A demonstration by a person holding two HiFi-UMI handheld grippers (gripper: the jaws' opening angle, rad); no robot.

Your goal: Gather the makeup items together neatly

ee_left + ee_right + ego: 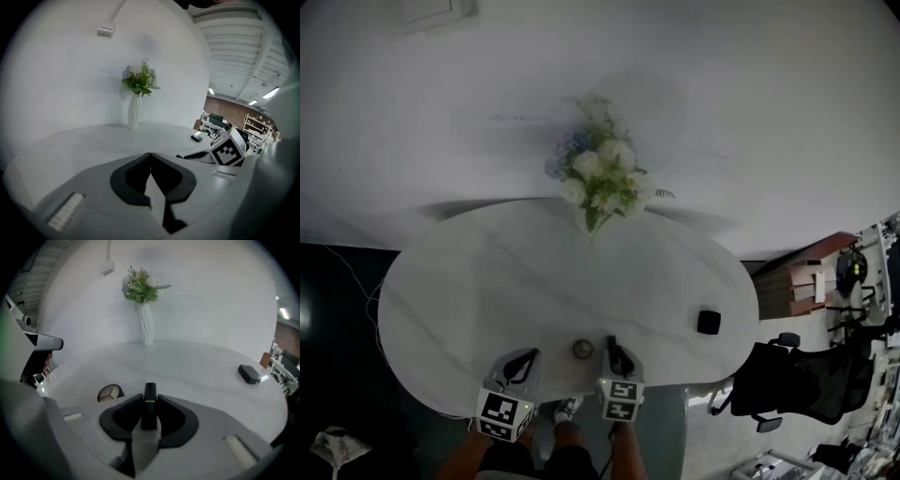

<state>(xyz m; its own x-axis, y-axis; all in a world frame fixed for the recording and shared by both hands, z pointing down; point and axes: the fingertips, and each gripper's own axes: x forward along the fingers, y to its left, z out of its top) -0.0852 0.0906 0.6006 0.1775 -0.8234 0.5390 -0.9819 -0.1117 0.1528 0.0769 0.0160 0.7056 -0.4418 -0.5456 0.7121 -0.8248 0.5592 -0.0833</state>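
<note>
A slim black tube with a gold band [150,401], like a lipstick, stands upright between the pads of my right gripper [150,398], which is shut on it. In the head view that gripper [615,347] hovers at the near edge of the white oval table [487,272]. A small round compact [582,349] lies just left of it, also visible in the right gripper view [110,392]. A black square case [708,322] sits apart at the right. My left gripper [528,356] is to the left of the round compact; its jaws meet with nothing between them [150,155].
A white vase of flowers [600,183] stands at the table's far edge against the wall. A black office chair [797,380] and a wooden box [792,281] are off the table's right end. The right gripper's marker cube [228,147] shows beside the left gripper.
</note>
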